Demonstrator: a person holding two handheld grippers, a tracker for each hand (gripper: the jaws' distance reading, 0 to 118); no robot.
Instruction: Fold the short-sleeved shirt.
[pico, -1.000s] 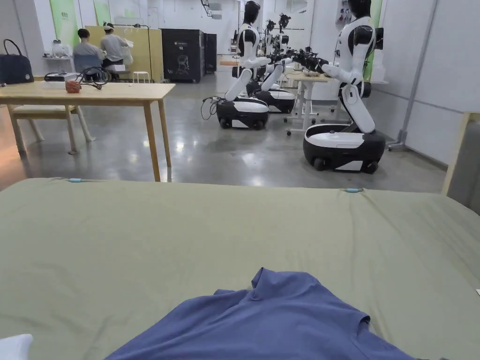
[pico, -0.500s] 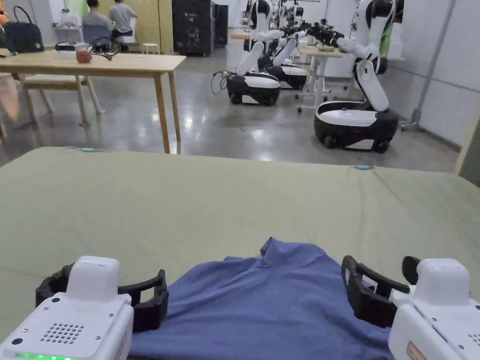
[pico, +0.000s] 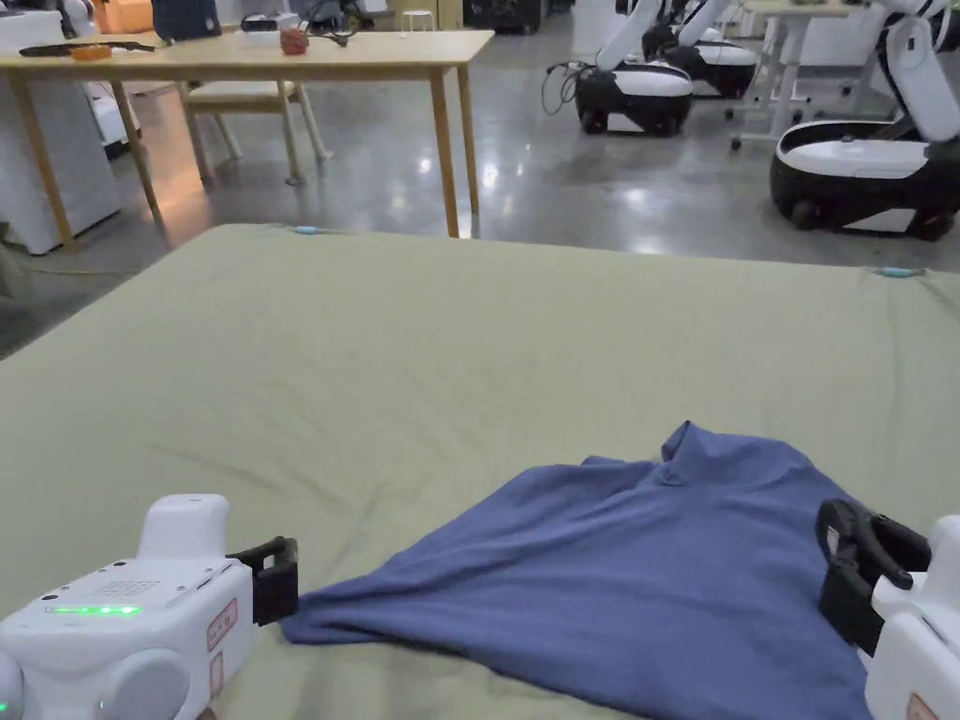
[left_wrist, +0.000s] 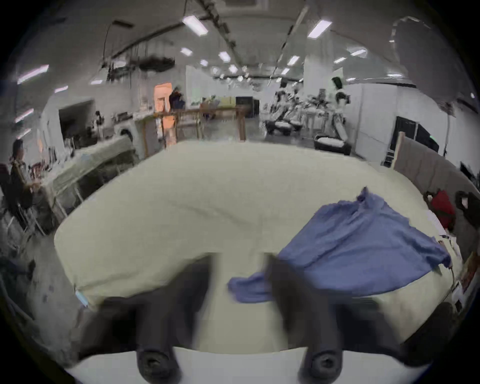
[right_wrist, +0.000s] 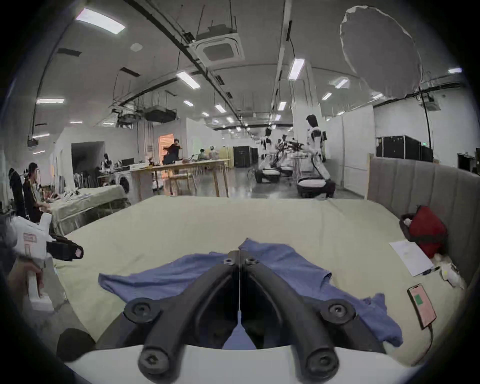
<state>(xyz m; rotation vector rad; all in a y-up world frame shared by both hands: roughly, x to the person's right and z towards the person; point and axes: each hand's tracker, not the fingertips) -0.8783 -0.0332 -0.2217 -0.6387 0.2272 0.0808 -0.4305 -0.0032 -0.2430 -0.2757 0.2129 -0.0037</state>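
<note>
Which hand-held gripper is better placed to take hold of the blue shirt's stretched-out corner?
Probably the left hand-held gripper. Its jaws stand apart, with the corner of the blue short-sleeved shirt lying between them. The right hand-held gripper is shut and sits at the shirt's opposite side.

A bed (pico: 469, 356) with a pale green sheet carries a rumpled blue shirt (pico: 637, 572) near its front edge. By the grey headboard (right_wrist: 420, 187) lie a sheet of paper (right_wrist: 410, 257), a phone (right_wrist: 422, 305) and a red bundle (right_wrist: 428, 231).
</note>
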